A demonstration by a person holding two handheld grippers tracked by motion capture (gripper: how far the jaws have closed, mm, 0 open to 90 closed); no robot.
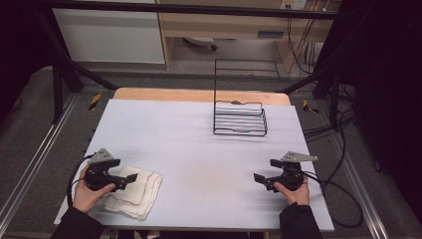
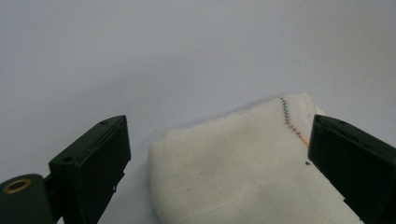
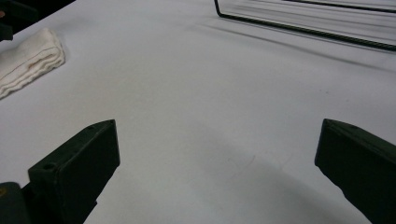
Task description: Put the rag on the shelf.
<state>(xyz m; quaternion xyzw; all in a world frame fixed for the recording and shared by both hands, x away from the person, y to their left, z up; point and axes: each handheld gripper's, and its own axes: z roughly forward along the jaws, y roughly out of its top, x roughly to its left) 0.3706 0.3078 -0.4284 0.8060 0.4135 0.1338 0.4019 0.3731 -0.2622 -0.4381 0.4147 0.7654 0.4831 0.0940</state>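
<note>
Folded white cloth (image 1: 133, 192) is lying on the table (image 1: 199, 144) right under my left tongs (image 1: 125, 175), its near corner sitting between the two spread jaws in the left gripper view (image 2: 243, 168), with a line of coloured stitching (image 2: 292, 123) running just beside the far jaw. I am holding those left tongs wide open; the jaws are standing on either side of the cloth, and I cannot tell whether they are touching it. My left hand (image 1: 89, 194) is wrapping the handle low at the near edge of the table. I am holding my right tongs (image 1: 266, 170) wide open too, with bare table between the jaws and nothing gripped, and my right hand (image 1: 293, 191) is resting well apart from the cloth, across the table from it. From the right tongs the cloth (image 3: 28, 60) is showing far off to the side as a stack of folded layers. A black wire rack (image 1: 240, 118) is standing well beyond both tongs, nearer the right pair, its bottom rail (image 3: 299, 29) crossing ahead of the right jaws.
</note>
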